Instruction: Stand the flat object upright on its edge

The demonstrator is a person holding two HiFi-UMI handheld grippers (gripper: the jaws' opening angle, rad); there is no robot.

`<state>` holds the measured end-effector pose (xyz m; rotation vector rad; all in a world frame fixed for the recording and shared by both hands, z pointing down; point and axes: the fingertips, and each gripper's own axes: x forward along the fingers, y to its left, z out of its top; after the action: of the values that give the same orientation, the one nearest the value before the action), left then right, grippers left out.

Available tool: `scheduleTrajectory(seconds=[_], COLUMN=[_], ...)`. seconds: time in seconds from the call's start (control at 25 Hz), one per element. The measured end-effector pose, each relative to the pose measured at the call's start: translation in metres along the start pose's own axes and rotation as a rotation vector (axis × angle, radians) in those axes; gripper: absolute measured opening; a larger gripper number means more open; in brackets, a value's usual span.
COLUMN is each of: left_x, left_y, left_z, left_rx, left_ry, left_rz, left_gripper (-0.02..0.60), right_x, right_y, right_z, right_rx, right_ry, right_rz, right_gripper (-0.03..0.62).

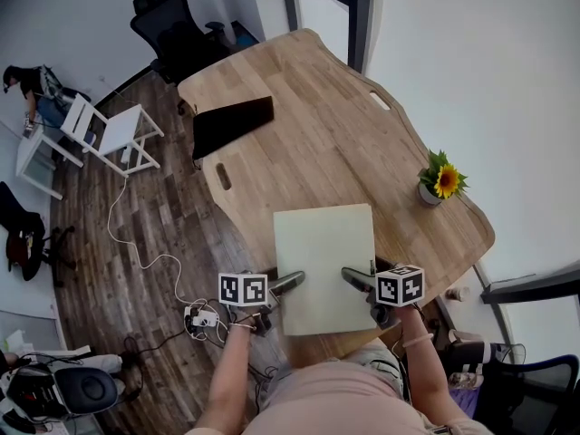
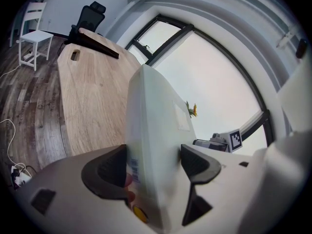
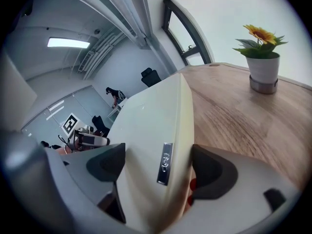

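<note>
Gripping is done: left tool point(image 1: 292, 282) and right tool point(image 1: 351, 277) each clench one side of the pale flat object point(image 1: 324, 252) at the near edge of the tabletop point(image 1: 317, 125). Next, I judge, they must tilt it together onto one edge.

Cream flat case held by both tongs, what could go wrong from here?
1. The left tongs and right tongs pinch only the near edge of the pale cream flat case; tipped up, it might swing or slip out.
2. That edge sits close to the near rim of the wooden table, so a slipped case could slide off.
</note>
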<state>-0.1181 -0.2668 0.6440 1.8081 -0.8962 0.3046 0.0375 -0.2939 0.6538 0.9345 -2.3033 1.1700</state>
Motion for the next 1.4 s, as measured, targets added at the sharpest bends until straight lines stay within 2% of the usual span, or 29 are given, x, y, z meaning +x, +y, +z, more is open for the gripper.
scheduleTrajectory(seconds=[0.4,0.76,1.4], left_x=[-0.018,-0.031,-0.047], left_y=[-0.014,-0.024,-0.052], left_z=[0.006,0.016,0.036], left_rx=[0.060,0.155,0.317], left_ry=[-0.050,-0.070,-0.164], left_rz=[0.007,0.038,0.076], left_gripper=[0.316,0.317,0.317], right_x=[-0.013,-0.021,-0.044], right_y=[0.018,0.032,0.047], right_z=[0.015,0.031,0.057], right_rx=[-0.111,-0.192,-0.351], right_ry=[-0.062,-0.120,-0.253], right_rz=[0.012,0.016,-0.005], right_gripper=[0.420,0.420,0.420])
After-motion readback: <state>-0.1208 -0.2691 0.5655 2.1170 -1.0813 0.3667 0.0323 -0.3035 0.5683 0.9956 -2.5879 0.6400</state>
